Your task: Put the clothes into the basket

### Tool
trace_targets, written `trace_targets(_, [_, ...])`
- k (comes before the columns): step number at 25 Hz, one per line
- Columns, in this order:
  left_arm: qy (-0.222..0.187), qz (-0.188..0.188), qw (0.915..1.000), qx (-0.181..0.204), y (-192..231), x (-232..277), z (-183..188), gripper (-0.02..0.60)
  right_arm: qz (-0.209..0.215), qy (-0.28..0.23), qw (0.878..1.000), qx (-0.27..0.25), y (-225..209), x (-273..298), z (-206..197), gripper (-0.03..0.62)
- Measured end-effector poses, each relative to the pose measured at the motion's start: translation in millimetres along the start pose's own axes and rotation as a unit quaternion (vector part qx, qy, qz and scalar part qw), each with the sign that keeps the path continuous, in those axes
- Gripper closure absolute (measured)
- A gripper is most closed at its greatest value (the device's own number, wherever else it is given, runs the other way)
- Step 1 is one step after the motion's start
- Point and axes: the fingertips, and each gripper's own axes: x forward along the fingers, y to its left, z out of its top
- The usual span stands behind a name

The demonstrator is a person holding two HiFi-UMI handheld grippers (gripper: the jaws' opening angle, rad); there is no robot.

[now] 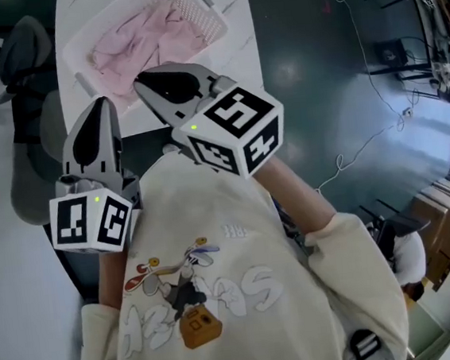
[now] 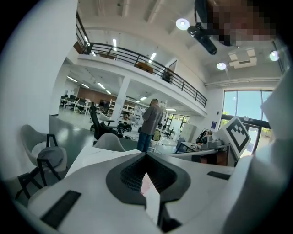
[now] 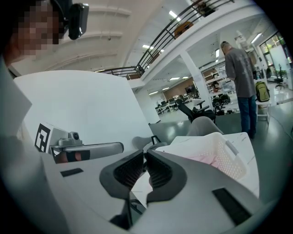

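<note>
Pink clothes (image 1: pixel 142 36) lie inside the white basket (image 1: pixel 196 14), which stands on the desk (image 1: pixel 240 54). We see no garment on the bare desk around it, so we judge the loading done, or nearly so; parts of the desk lie outside the views. The left hand-held gripper (image 2: pixel 146 157) is clenched, pads meeting, nothing between them. The right hand-held gripper (image 3: pixel 144 155) is likewise closed to a hairline and empty. Both hover near the chest, well short of the basket. Nothing seems left but a check for stray items.
</note>
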Motion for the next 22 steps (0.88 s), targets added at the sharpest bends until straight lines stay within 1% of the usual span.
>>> trace_targets(2, [-0.011,-0.006,0.9999,0.001,-6.1,-12.8,-1.9,0.572,-0.011,-0.019,1.0,-0.004,4.2,-9.0,-3.3,0.566])
trace_targets(4, [-0.02,-0.004,0.9998,0.003,-8.6,-24.7,-5.8,0.572,-0.016,-0.036,0.999,-0.005,10.3,-15.3,-7.3,0.566])
trace_targets(8, [-0.025,-0.014,0.9996,0.007,-13.1,-44.9,-15.2,0.572,-0.035,-0.069,0.997,-0.02,27.4,-21.5,-17.9,0.566])
trace_targets(10, [-0.021,-0.015,0.9996,0.008,-19.7,-56.4,-21.0,0.572,-0.045,-0.072,0.996,-0.012,38.3,-27.4,-26.3,0.566])
trace_targets(13, [-0.016,-0.016,0.9997,0.0,-26.4,-72.7,-29.6,0.572,-0.046,-0.078,0.996,-0.006,59.0,-33.6,-35.5,0.566])
trace_targets(18, [-0.014,-0.021,0.9997,0.005,-31.7,-98.0,-44.0,0.572,-0.04,-0.082,0.996,-0.016,89.4,-33.5,-56.8,0.566])
trace_targets(20, [-0.015,-0.017,0.9998,0.004,-28.0,-106.5,-47.3,0.572,-0.045,-0.083,0.995,-0.027,97.6,-33.9,-62.1,0.569])
trace_targets(21, [-0.014,-0.015,0.9998,0.003,-26.7,-109.6,-49.0,0.572,-0.049,-0.087,0.994,-0.034,100.4,-34.5,-62.2,0.586])
trace_targets(22, [-0.013,-0.014,0.9998,0.003,-26.2,-112.1,-50.7,0.572,-0.054,-0.091,0.994,-0.041,102.6,-35.1,-61.7,0.586])
